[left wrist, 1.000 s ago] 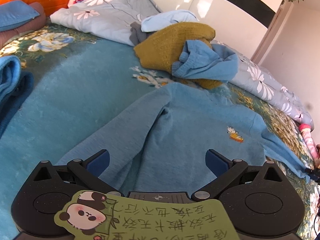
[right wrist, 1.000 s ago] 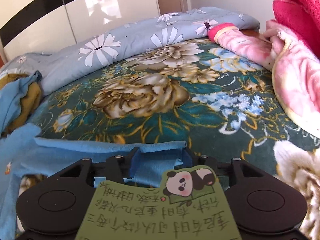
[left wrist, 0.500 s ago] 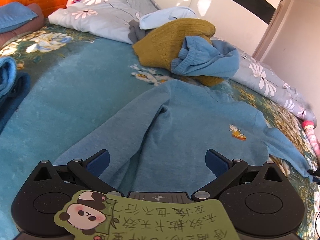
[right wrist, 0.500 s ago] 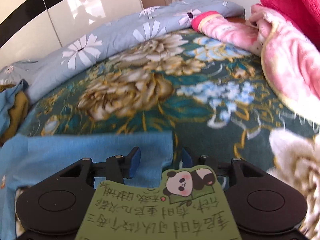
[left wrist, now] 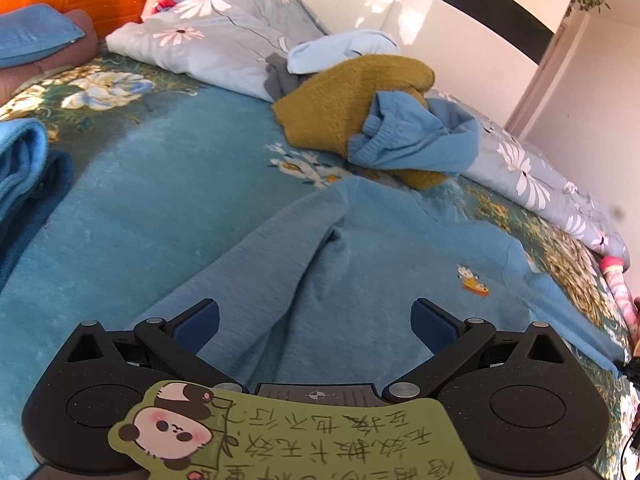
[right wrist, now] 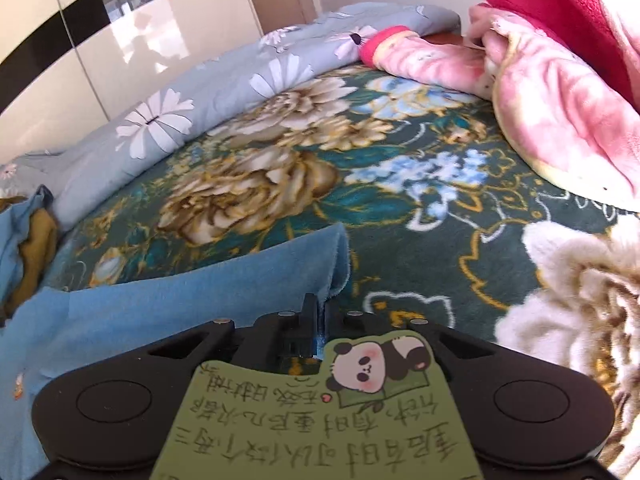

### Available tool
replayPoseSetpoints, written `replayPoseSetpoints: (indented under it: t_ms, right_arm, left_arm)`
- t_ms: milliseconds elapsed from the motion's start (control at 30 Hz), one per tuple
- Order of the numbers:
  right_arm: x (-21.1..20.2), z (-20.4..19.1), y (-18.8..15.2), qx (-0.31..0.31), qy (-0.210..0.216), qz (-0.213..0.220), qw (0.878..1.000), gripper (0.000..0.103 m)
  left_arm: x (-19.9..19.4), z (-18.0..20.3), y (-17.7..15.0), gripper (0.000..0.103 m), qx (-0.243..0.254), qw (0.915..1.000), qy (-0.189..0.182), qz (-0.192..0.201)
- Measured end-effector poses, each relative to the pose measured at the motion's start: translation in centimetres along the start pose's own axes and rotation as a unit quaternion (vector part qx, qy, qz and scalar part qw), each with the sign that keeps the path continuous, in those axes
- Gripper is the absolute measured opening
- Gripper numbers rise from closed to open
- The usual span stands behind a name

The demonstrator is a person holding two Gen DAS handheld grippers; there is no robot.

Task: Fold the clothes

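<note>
Left wrist view shows a stack of folded blue cloth (left wrist: pixel 20 168) at the far left edge of the bed (left wrist: pixel 132 208), which has a soft teal cover with big flowers. The left gripper (left wrist: pixel 316 320) has its jaws wide apart, and they hold nothing. Under and ahead of it lies the light blue long-sleeved sweater (left wrist: pixel 360 280), spread flat on the bed, with a small orange picture sewn on its chest. Behind the sweater sits a heap with a mustard-yellow knitted piece (left wrist: pixel 340 112) and a blue bunched-up garment (left wrist: pixel 416 140) touching it. A grey quilt with white daisies (left wrist: pixel 224 48) runs along the back.

Right wrist view shows the blue sweater's sleeve (right wrist: pixel 200 300) coming in from the left. The right gripper (right wrist: pixel 318 312) has its jaws pinched tight on the sleeve's end edge. To the right, a fluffy pink blanket (right wrist: pixel 560 100) rests on the bed.
</note>
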State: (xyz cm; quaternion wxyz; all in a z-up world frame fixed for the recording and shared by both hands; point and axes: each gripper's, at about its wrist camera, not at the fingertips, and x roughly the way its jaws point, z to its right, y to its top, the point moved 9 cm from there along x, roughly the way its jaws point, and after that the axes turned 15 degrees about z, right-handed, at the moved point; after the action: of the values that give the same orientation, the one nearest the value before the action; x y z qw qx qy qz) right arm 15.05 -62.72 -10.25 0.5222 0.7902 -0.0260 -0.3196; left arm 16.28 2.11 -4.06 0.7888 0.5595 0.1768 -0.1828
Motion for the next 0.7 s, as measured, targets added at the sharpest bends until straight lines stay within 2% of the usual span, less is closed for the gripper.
replayPoseSetpoints:
  t_ms: [133,200,300,400,467,600,700]
  right_arm:
    - [0.2,-0.1,-0.6,-0.001,-0.003,-0.009,1.0,0.004]
    - [-0.2,-0.3,-0.3,-0.003,-0.003,-0.008,1.0,0.014]
    - [-1.6,-0.5,0.6,-0.001,-0.003,0.004,1.0,0.02]
    - [-4.4,-1.2,1.5,-0.013,-0.001,0.025,1.0,0.022]
    - [-6.5,-1.9,1.9,-0.017,0.006,0.04,0.999,0.034]
    - [-10.7,-4.2,0.8,-0.034,0.04,0.047,0.997,0.037]
    - [-13.3,-5.9,-0.4,-0.043,0.056,0.044,0.997,0.04]
  left_arm:
    - [-0.6,-0.2,0.4,0.103,-0.004,1.0,-0.005,0.004]
    - [-0.9,-0.3,0.7,0.103,-0.005,0.9999,-0.008,0.007]
    - [-1.6,-0.6,1.0,0.103,-0.008,0.9998,-0.012,0.014]
    - [-2.4,-1.2,1.1,0.103,-0.005,0.9997,-0.013,0.019]
    - [-3.0,-1.8,0.7,0.103,0.008,0.9998,-0.01,0.018]
    - [-4.5,-4.0,-1.2,0.103,0.049,0.9988,0.003,0.005]
    - [-6.0,-6.7,-2.5,0.103,0.071,0.997,0.03,0.006]
